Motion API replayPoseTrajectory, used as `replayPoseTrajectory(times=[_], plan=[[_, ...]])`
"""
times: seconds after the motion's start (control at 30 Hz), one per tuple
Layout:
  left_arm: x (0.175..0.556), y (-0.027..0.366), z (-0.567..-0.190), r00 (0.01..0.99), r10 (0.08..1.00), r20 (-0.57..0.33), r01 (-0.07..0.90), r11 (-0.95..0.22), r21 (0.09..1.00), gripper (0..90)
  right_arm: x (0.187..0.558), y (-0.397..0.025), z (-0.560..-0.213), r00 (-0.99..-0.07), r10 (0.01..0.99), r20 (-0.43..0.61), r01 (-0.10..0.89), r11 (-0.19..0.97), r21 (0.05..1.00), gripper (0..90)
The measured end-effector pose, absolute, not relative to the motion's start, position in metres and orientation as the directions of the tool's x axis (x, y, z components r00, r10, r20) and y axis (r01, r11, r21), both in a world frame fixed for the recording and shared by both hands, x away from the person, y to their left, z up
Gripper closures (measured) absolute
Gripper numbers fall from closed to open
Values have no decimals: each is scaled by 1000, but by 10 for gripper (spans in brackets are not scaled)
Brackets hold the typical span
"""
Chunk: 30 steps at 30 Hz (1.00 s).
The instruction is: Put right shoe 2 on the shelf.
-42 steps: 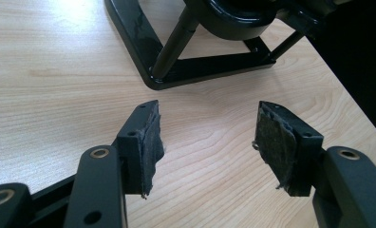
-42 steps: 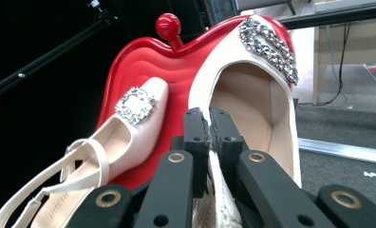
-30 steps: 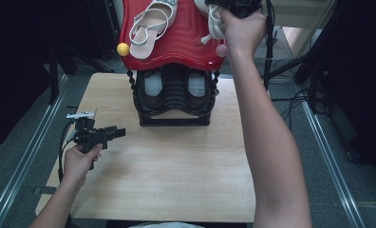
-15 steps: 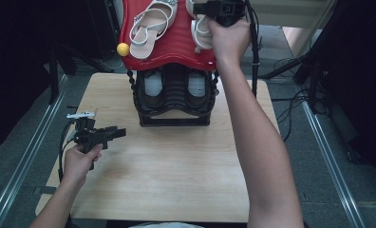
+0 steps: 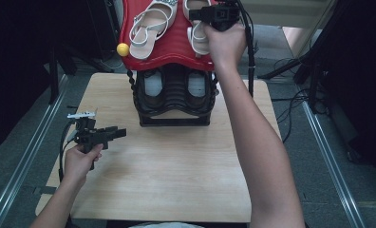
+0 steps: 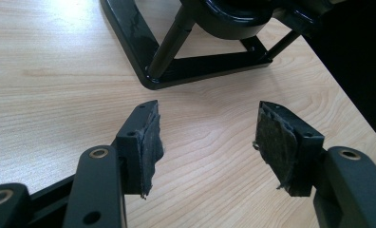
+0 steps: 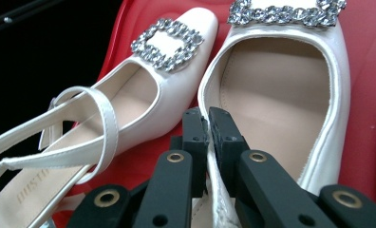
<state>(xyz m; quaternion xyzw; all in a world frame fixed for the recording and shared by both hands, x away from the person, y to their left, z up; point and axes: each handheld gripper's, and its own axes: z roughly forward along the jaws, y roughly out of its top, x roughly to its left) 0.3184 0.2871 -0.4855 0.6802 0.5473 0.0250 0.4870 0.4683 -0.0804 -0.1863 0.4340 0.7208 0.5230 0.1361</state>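
White shoes (image 7: 281, 80) on red rack tray (image 5: 176, 45)

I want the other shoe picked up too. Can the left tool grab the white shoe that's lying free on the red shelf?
Probably not from there. The left tool sits open, low over the table, while that shoe lies up on the red shelf. Nothing blocks it; the arm would just have to lift and reach forward.

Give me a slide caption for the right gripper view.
Right gripper pinching the side wall of a cream buckled shoe on the red shelf.
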Motion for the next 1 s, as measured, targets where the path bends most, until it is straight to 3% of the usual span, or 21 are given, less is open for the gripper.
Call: replayPoseTrajectory(times=[0.4,1.0], plan=[[319,287,-486,399,769,-500,721,74,689,412,465,-78,-190,-617,743,259,491,107,864,866],[319,287,-486,398,769,-500,722,74,688,411,466,-82,-181,-631,731,261,455,77,887,672]])
